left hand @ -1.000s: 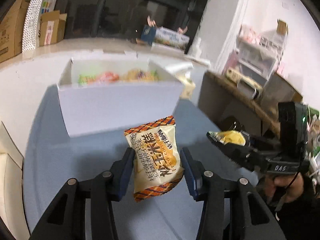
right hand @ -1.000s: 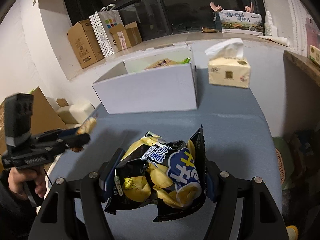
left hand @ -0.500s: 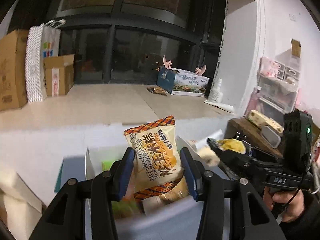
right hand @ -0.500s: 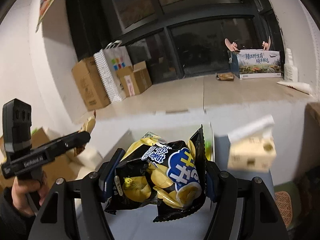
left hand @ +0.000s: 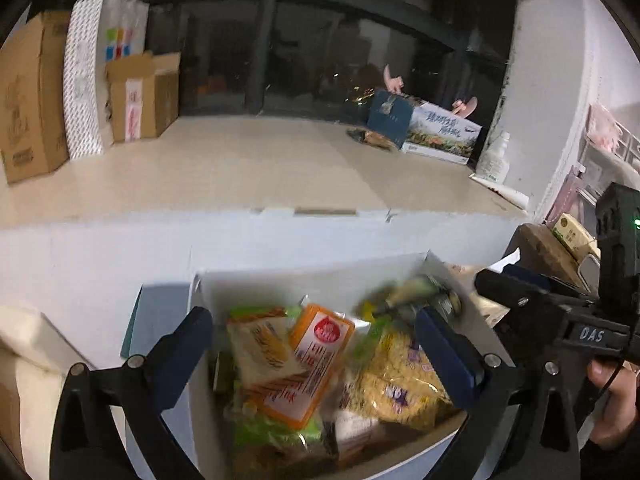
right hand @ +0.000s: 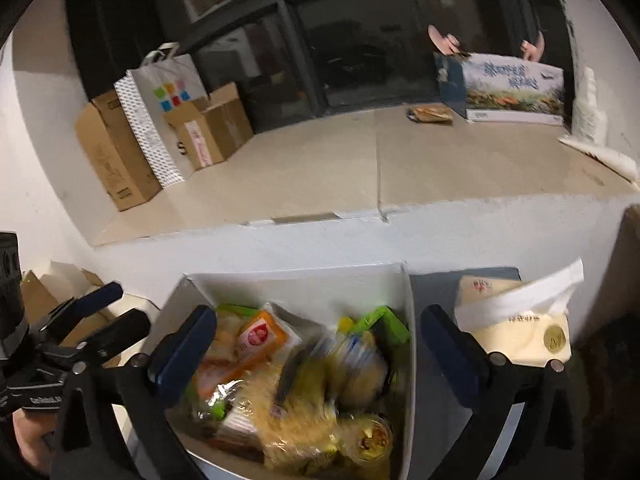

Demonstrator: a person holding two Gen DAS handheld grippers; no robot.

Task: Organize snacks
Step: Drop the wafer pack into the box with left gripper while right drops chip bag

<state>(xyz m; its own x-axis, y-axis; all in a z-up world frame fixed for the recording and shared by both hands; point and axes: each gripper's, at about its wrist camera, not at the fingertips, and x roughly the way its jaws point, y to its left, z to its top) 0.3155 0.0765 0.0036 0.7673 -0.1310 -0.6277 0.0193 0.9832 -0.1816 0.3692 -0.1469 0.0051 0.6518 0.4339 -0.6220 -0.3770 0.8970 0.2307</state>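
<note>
A white cardboard box (left hand: 320, 276) (right hand: 296, 276) on the blue-grey table holds several snack packets. My left gripper (left hand: 316, 344) is open and empty above the box. Below it lie an orange-and-white packet (left hand: 316, 364) and a wheat-print packet (left hand: 264, 344). My right gripper (right hand: 316, 344) is also open and empty above the box. A blurred yellow chip bag (right hand: 344, 356) lies below it among the other snacks. The right gripper shows at the right in the left wrist view (left hand: 492, 284), and the left gripper shows at the left in the right wrist view (right hand: 116, 312).
A tissue box (right hand: 516, 320) stands right of the snack box. Behind runs a beige ledge (right hand: 360, 168) with cardboard boxes (right hand: 116, 152), a paper bag (right hand: 160, 112) and a printed carton (right hand: 512, 88). Flattened cardboard (right hand: 44, 292) lies at the left.
Both grippers moved up over the box and opened. The cracker packet left the left gripper and the chip bag left the right gripper; both now lie in the box.
</note>
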